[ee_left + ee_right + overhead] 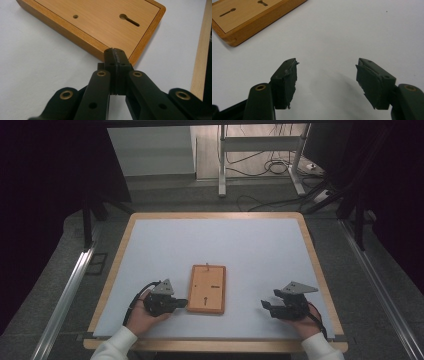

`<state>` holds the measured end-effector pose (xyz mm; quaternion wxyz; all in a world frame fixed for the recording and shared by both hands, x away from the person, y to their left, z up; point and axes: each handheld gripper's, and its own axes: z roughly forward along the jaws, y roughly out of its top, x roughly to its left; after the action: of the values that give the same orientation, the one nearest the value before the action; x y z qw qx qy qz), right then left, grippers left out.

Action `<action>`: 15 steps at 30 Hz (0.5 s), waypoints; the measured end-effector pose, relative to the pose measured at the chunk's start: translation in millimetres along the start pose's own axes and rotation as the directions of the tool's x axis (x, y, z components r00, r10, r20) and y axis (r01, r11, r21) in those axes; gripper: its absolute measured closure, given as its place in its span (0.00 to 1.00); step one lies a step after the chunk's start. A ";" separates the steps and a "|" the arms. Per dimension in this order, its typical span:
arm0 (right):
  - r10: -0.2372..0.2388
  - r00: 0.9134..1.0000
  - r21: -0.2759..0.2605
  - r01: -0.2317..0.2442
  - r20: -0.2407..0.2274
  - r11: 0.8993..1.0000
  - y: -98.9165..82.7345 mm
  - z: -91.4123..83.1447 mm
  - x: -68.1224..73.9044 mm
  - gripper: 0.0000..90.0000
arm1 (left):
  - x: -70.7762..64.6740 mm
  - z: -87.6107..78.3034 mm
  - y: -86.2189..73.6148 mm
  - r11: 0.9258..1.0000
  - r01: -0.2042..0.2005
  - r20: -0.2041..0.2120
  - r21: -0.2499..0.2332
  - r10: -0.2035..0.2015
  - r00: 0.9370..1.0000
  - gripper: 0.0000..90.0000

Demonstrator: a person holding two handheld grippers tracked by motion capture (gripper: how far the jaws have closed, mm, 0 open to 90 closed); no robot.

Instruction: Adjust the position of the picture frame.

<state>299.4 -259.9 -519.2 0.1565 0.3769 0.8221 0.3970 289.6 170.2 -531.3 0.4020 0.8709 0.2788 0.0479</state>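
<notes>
Closest in, the left gripper [115,58] has its jaws pressed together, tips just touching the wooden board's [207,288] near corner at 7 o'clock. That board lies flat, back side up, mid-table. At 4 o'clock, well apart, the right gripper [327,75] is spread wide and empty. Nothing looks lifted or moved yet; I judge the work barely begun.

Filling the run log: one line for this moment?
left gripper shut, tips at wooden board edge | right gripper open, apart | board flat on table
</notes>
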 end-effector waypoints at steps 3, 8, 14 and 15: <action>0.000 1.000 -0.003 0.000 0.001 1.000 -0.1 -0.9 -0.5 0.37 | 0.6 -1.0 -0.5 1.000 -0.011 0.001 0.005 0.011 1.000 1.00; 0.000 1.000 -0.009 0.000 0.004 1.000 -0.3 -2.0 -1.2 0.37 | 1.3 -5.8 -1.8 1.000 -0.008 -0.025 -0.011 0.008 1.000 1.00; -0.002 1.000 -0.008 0.002 0.005 1.000 0.4 -1.4 -0.9 0.37 | 6.5 -11.4 -8.7 1.000 0.013 -0.047 -0.002 -0.013 0.999 1.00; -0.002 1.000 -0.008 0.002 0.005 1.000 0.4 -1.4 -0.9 0.37 | 7.2 -13.3 -9.6 1.000 0.015 -0.057 -0.015 -0.016 0.998 1.00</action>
<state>299.5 -261.2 -518.0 0.1607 0.3766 0.8203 0.3993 287.3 187.9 -530.3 0.4007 0.8640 0.2963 0.0716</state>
